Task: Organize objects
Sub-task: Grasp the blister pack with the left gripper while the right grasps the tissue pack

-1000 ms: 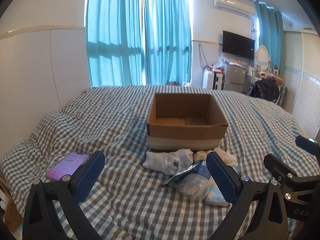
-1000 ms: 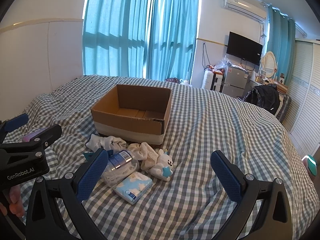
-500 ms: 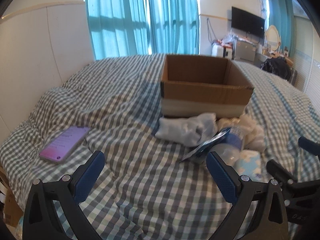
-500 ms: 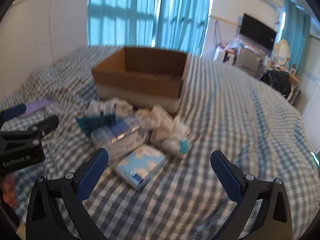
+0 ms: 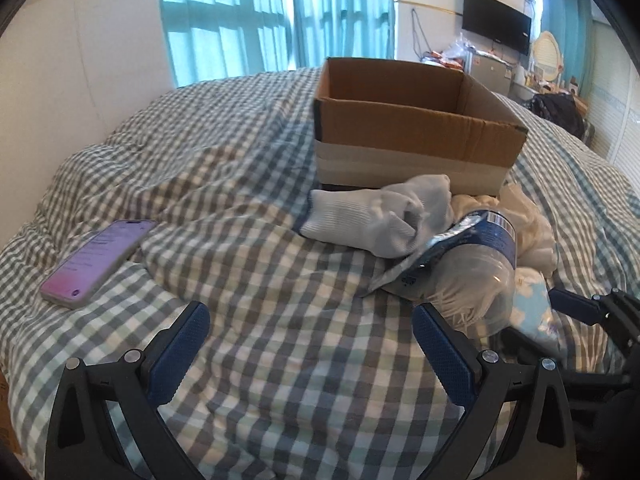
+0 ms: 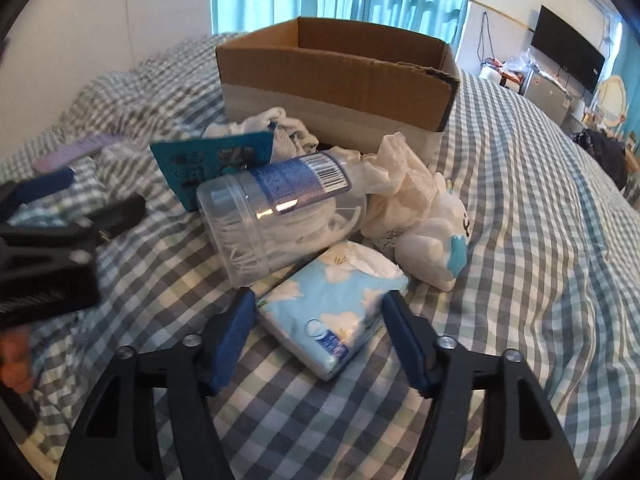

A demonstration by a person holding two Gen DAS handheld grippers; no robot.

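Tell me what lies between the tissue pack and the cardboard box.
In the right wrist view, the clear plastic jar lies on its side between the tissue pack and the cardboard box, with crumpled white cloth beside it.

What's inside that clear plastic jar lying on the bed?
Through the jar wall you can see a tangle of thin white pieces, perhaps floss picks. The blue label covers its upper part, so what lies behind it is hidden.

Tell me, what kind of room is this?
Most likely a bedroom. A bed with a checked quilt fills the view, teal curtains cover the window, and a TV hangs on the far wall.
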